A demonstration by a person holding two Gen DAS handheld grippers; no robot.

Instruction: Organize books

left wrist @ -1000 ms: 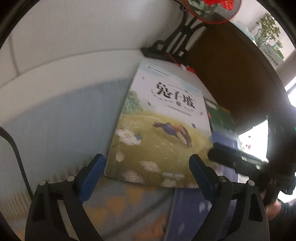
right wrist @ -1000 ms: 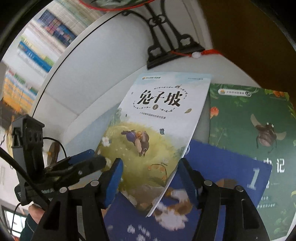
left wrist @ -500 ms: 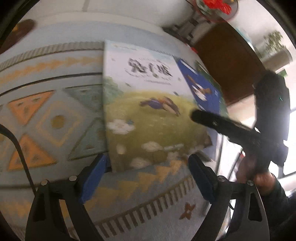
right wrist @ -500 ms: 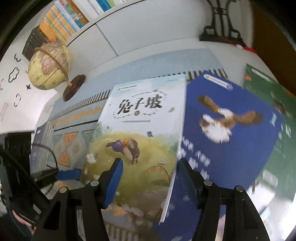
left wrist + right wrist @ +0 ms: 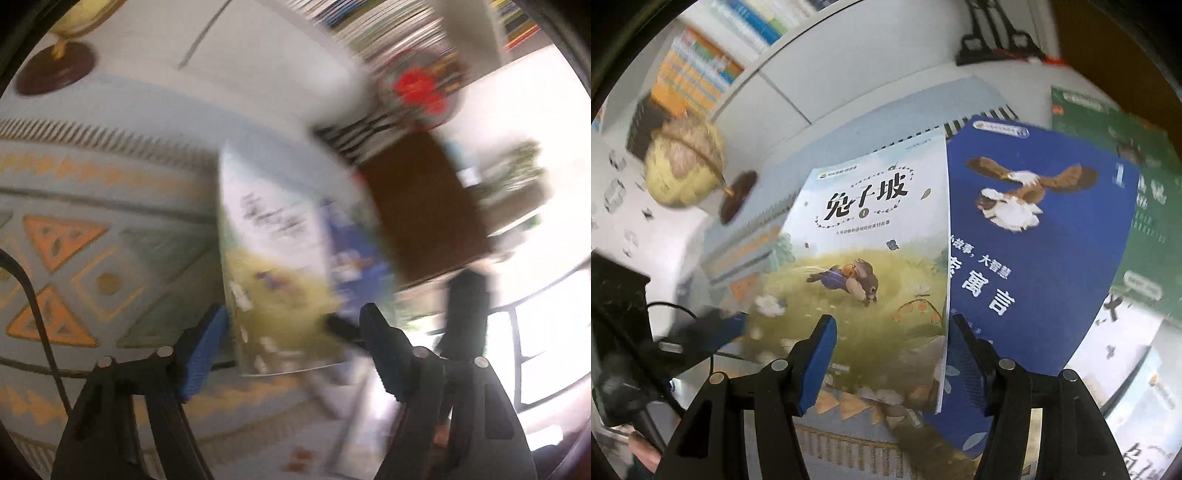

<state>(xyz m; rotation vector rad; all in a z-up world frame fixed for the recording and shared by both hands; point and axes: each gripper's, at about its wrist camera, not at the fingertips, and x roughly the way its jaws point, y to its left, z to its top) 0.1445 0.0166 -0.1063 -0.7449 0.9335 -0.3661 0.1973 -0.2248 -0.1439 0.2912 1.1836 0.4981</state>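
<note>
- Patterned blue mat (image 5: 964, 96) over white desk; globe (image 5: 683, 166) off to the left, shelves of books behind.
- Rabbit book (image 5: 871, 258) flat on mat, cover up, long axis running away from right gripper (image 5: 891, 360), title at far end.
- Overlaps blue bird book (image 5: 1041, 236); green book (image 5: 1145, 206) beyond, partly covered.
- Right gripper part open, straddling rabbit book's near right corner; pad contact cannot tell.
- Left gripper (image 5: 295, 350) closing, rabbit book's near-left edge (image 5: 273, 280) between jaws, view blurred.

Between my right tongs I see a pale-blue-and-green paperback rabbit book (image 5: 871, 258). Right of them lies a deep blue paperback bird book (image 5: 1034, 266); underneath, a light-blue woven mat (image 5: 92, 258) patterned with orange triangles.
</note>
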